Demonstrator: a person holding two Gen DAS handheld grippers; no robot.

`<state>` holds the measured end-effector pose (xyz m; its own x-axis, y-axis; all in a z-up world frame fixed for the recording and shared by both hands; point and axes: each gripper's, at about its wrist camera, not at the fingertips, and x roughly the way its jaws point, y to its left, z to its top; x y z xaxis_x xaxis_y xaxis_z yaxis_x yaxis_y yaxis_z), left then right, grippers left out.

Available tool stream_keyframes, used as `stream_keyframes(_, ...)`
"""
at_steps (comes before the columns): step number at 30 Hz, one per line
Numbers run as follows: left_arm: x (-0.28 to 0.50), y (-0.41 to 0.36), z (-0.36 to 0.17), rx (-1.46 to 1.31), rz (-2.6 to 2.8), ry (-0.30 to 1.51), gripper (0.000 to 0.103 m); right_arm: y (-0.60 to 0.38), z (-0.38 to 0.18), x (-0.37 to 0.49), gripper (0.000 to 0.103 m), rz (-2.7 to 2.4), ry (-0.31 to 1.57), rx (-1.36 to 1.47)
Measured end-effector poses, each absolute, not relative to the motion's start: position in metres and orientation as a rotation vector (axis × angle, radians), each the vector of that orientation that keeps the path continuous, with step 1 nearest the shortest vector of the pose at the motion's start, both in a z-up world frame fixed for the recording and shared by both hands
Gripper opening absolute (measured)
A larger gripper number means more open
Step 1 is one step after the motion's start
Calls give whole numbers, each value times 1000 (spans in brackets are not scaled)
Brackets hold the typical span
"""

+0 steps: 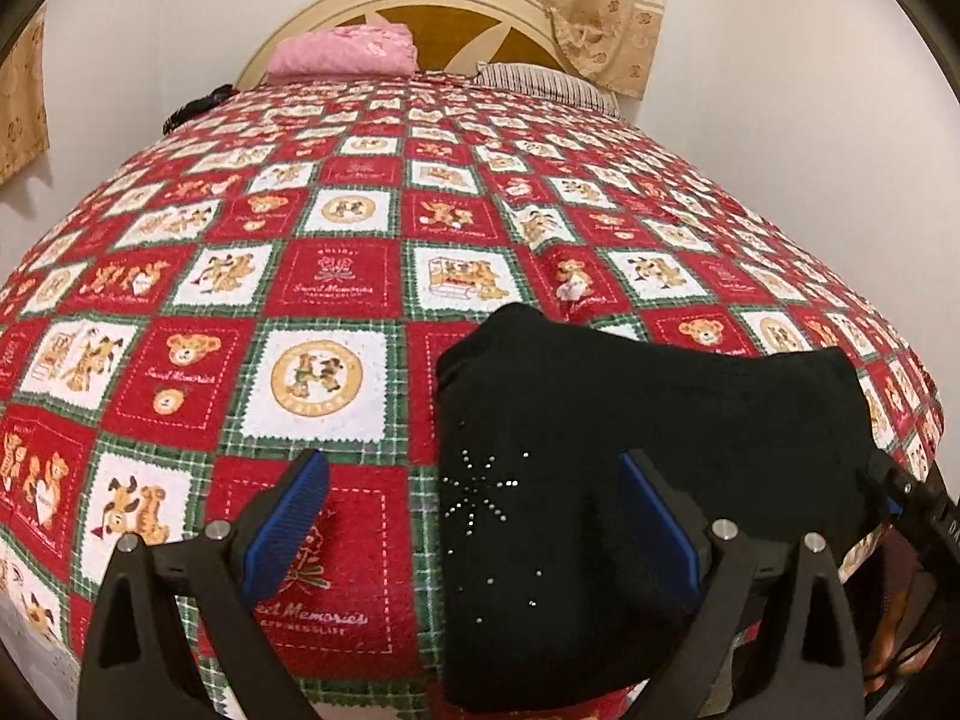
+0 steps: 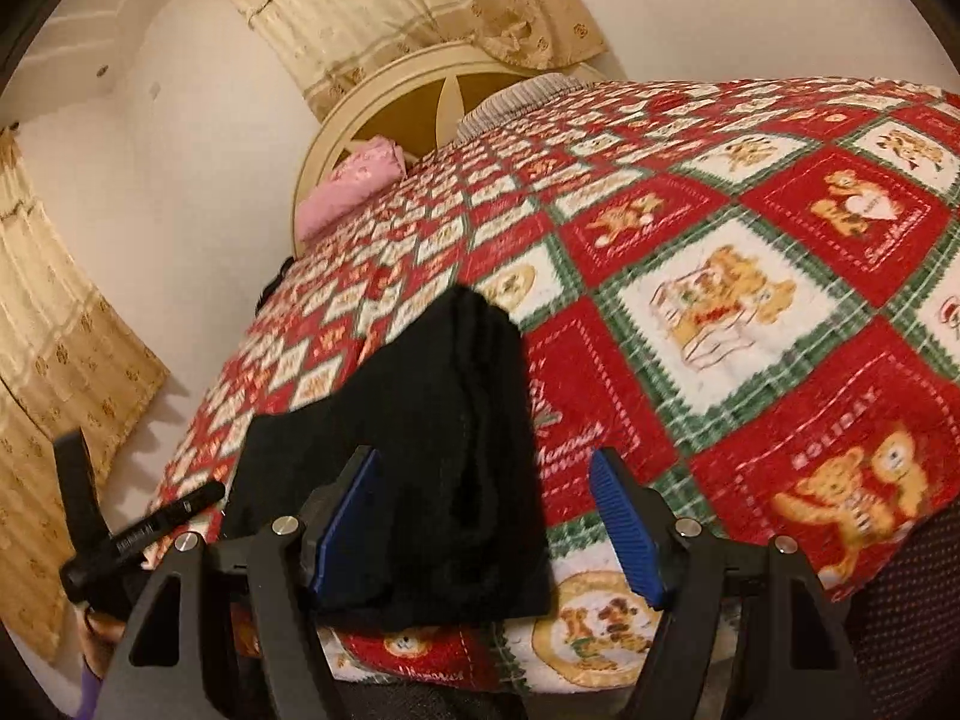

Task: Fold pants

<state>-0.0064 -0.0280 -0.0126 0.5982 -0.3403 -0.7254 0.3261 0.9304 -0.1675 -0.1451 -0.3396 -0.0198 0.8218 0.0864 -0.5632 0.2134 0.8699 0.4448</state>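
The black pants (image 1: 630, 432) lie folded into a compact bundle on the red patchwork bedspread (image 1: 336, 228) near the bed's front edge, with a studded starburst on top. My left gripper (image 1: 474, 516) is open, its jaws wide, hovering over the bundle's left edge and holding nothing. In the right wrist view the pants (image 2: 432, 456) show as a dark folded pile. My right gripper (image 2: 486, 510) is open and empty, straddling the pile's right edge. The right gripper also shows in the left wrist view (image 1: 900, 498) at the bundle's far right.
A pink pillow (image 1: 342, 51) and a striped pillow (image 1: 546, 84) lie by the cream headboard (image 1: 420, 6). Curtains (image 2: 66, 360) hang on the walls. The bedspread (image 2: 720, 300) stretches away behind the pants. The left gripper's handle (image 2: 138, 534) shows at lower left.
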Motion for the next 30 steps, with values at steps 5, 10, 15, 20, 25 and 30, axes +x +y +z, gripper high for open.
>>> stream_keyframes(5, -6, -26, -16, -19, -380, 854, 98, -337, -19, -144, 73, -68, 614, 511)
stream_keyframes(10, -6, -23, -15, -21, -387, 850, 98, -344, -7, -152, 73, -91, 568, 525)
stream_keyframes(15, -8, -16, -10, 1, -372, 816, 98, -339, 17, -166, 69, -73, 515, 436)
stream_keyframes(20, -6, 0, -2, 52, -344, 783, 98, -309, 25, -172, 59, 125, 566, 429)
stream_keyframes(25, -8, 31, 2, 63, -271, 748, 98, -264, 3, -156, 59, 340, 686, 495)
stream_keyframes(30, -3, 58, -1, 42, -212, 748, 98, -193, -4, -139, 59, 506, 737, 373)
